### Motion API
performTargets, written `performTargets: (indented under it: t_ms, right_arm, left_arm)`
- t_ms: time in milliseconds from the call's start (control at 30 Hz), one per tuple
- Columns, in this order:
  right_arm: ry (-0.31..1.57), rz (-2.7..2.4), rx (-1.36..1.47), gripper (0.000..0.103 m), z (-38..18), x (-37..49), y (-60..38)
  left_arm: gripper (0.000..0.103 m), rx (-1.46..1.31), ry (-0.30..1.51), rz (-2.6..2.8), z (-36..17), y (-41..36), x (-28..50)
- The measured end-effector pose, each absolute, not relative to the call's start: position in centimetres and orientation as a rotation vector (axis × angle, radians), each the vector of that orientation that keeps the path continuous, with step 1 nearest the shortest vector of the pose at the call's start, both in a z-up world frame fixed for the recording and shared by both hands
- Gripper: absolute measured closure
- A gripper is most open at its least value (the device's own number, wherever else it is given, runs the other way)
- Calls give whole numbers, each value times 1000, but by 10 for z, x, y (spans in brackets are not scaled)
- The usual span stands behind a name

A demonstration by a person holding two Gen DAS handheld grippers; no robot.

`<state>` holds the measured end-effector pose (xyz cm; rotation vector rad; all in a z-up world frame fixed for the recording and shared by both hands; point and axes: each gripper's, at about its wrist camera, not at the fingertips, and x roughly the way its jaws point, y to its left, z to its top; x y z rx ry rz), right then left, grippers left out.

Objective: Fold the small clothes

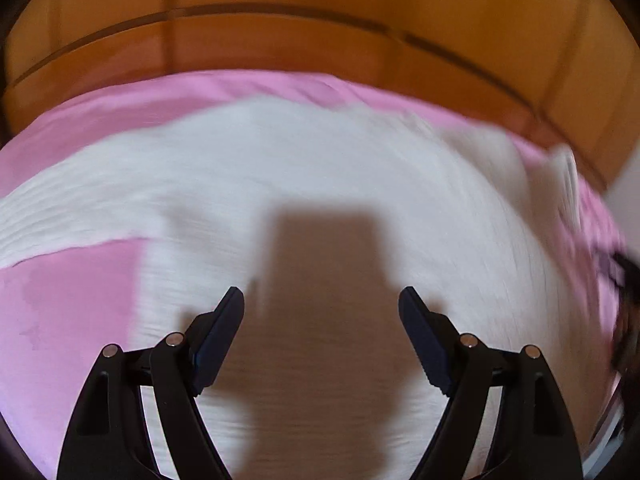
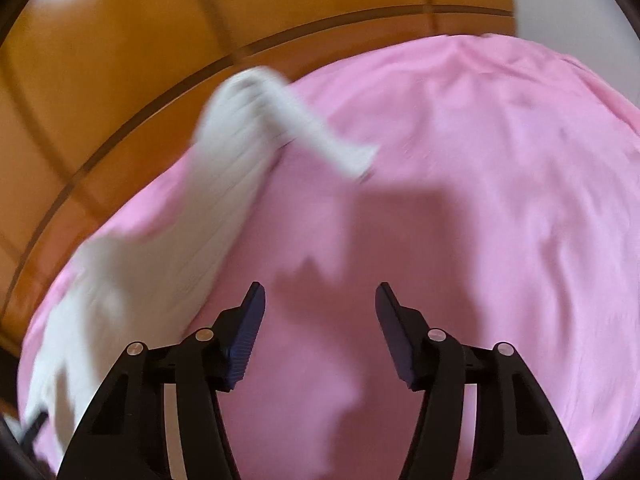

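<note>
Fingers of the left gripper [image 1: 321,300] stand wide apart and hold nothing, above a white ribbed garment [image 1: 320,184] spread on the pink sheet [image 1: 72,300]. Right gripper [image 2: 320,300], equally wide and unloaded, hovers over bare sheet, the garment's sleeve [image 2: 240,152] to its left. Beyond stands an orange wooden headboard [image 1: 320,36].

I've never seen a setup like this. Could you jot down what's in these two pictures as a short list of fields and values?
surface: pink sheet
behind it: wooden panel
clothing: white garment spread on the sheet, blurred
left gripper: open, holding nothing, over the garment
right gripper: open, holding nothing, over bare sheet, garment to its left
folding: cannot tell how far along
</note>
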<state>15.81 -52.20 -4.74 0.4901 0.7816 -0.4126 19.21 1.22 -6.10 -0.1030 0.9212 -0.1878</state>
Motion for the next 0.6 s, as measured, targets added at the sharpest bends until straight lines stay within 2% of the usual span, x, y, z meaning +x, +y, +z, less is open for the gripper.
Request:
performTargets:
  t_ms: [100, 233, 300, 367, 600]
  right_arm:
    - [783, -452, 493, 46, -56, 192, -545]
    - [813, -455, 429, 48, -66, 230, -555]
    - [850, -446, 388, 77, -68, 246, -559]
    - [853, -458, 345, 94, -65, 248, -565]
    - [713, -495, 268, 97, 12, 196, -589]
  left_arm:
    - [23, 5, 947, -181, -80, -13, 192]
    - [15, -28, 954, -181, -81, -18, 193]
    - [12, -45, 957, -186, -79, -19, 196]
    - [9, -35, 958, -186, -83, -25, 198]
    - [6, -33, 956, -184, -91, -36, 204]
